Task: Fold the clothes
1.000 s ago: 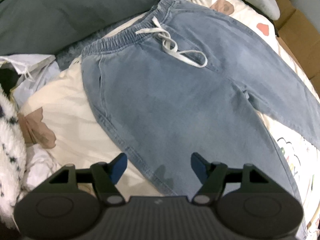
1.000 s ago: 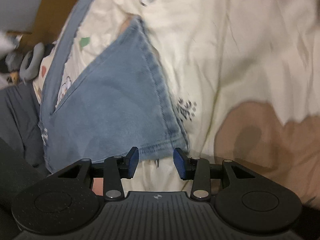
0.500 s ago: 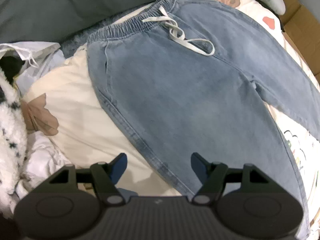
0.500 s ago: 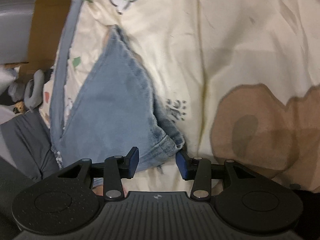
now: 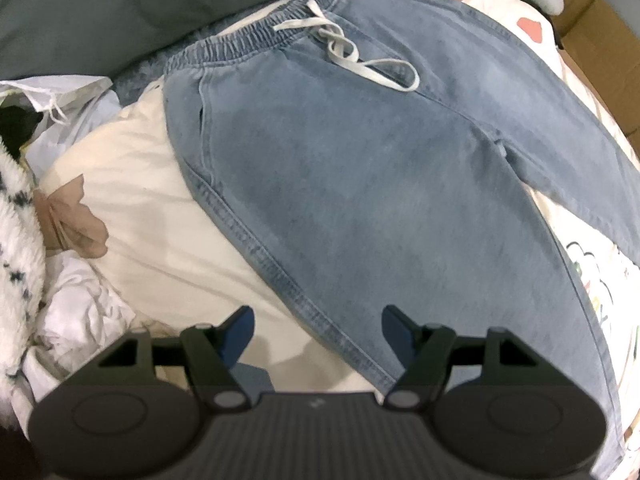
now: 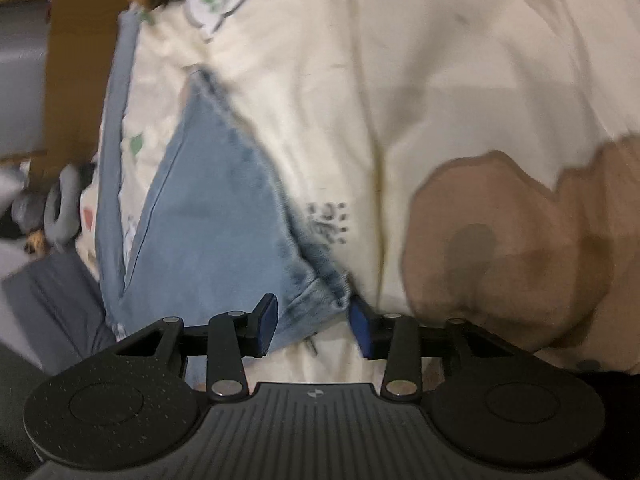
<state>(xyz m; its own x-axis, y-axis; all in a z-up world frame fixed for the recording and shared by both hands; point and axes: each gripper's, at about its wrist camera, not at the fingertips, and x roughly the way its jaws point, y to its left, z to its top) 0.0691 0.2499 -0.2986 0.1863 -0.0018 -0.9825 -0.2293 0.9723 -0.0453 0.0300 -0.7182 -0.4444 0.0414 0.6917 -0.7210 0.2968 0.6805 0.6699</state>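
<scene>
Right wrist view: my right gripper [image 6: 313, 322] straddles the jeans [image 6: 216, 224] hem, jaws apart, poised to pinch; my left gripper [image 5: 318, 330] hangs open over the side seam, ready to fold.

Light blue denim trousers [image 5: 360, 168] lie spread flat, front up, on a cream bedspread [image 5: 160, 220], elastic waistband at the far end with a white drawstring [image 5: 352, 56] loosely knotted, legs slightly parted.
</scene>
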